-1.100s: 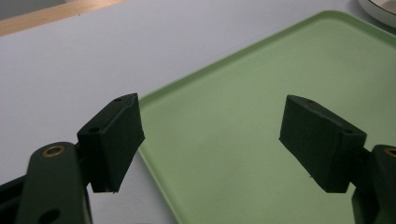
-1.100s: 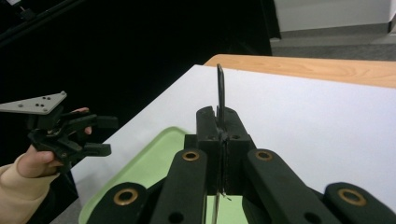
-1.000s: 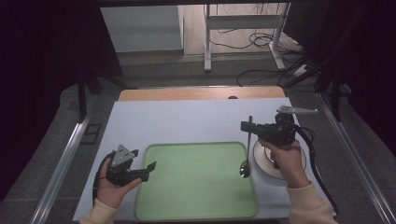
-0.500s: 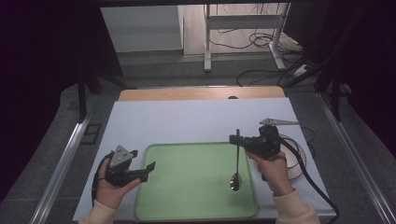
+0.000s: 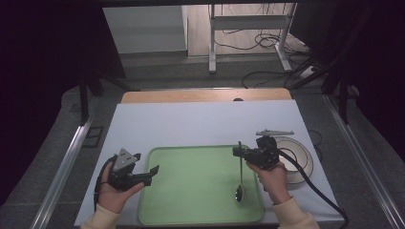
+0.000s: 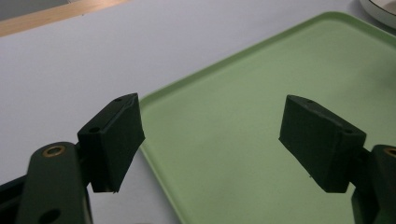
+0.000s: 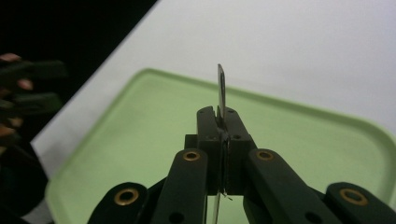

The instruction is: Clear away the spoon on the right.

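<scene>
The left tongs (image 5: 145, 175) sit nearest, held low at the left edge of the green tray (image 5: 191, 200), jaws wide apart with nothing between them. Across the tray, the right tongs (image 5: 240, 151) are clamped flat on the handle of a metal spoon (image 5: 240, 183), which hangs bowl-down, its tip at or just above the tray floor near the right rim. Beyond the right hand sits a white bowl (image 5: 298, 155) with a dark rim band, on the pale surface (image 5: 200, 124) just beside the tray.

The likely trouble is in the grip itself: the jaws pinch a thin, smooth handle, so the spoon could pivot or slide through them if the hand tilts or jerks. If it is let go while upright, it would probably topple and clatter, perhaps over the tray's low lip. The trailing cable beside the bowl might also drag against it.

The right gripper view reveals how narrow the hold is: the handle stands edge-on in a thin slit between the closed jaws, its end poking above them. The high view cannot resolve that, yet it alone gives the spoon's bowl and its height over the tray. The left gripper view confirms the open jaws straddling the tray's corner edge.
</scene>
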Tool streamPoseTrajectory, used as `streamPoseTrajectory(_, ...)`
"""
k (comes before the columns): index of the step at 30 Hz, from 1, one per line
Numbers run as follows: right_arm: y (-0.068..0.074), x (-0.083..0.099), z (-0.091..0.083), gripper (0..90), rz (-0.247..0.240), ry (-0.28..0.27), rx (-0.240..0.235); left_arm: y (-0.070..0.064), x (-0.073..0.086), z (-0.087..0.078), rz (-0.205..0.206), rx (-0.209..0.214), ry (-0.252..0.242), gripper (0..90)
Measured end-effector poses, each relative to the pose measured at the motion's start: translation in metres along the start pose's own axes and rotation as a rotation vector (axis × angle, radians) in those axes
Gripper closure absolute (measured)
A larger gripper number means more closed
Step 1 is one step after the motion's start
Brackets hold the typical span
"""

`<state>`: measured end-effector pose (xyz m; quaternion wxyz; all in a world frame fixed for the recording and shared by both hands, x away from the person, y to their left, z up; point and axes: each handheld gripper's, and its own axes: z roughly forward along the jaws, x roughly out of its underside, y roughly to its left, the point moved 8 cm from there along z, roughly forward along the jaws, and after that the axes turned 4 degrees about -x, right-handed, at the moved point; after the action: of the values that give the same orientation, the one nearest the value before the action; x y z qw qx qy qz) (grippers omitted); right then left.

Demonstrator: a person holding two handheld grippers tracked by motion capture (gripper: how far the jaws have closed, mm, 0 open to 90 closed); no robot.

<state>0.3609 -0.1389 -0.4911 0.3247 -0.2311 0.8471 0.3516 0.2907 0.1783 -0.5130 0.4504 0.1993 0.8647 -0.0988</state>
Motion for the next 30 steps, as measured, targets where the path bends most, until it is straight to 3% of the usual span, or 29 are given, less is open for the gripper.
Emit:
streamPoseTrajectory(15, -0.02, 0.023, 0.031, 86.4, 0.039, 0.1, 0.098, 0.001, 0.002, 0.002, -0.002, 0.003, 0.009, 21.2)
streamPoseTrajectory(21, -0.025, 0.028, 0.037, 85.5, 0.038, 0.12, 0.123, 0.001, 0.003, 0.002, 0.024, -0.021, 0.016, 21.2)
streamPoseTrajectory(27, -0.032, 0.036, 0.043, 83.6, 0.031, 0.152, 0.174, 0.0, 0.004, 0.003, 0.023, -0.013, 0.018, 21.2)
streamPoseTrajectory(30, -0.032, 0.037, 0.044, 83.6, 0.032, 0.154, 0.176, 0.001, 0.004, 0.003, 0.019, -0.011, 0.017, 21.2)
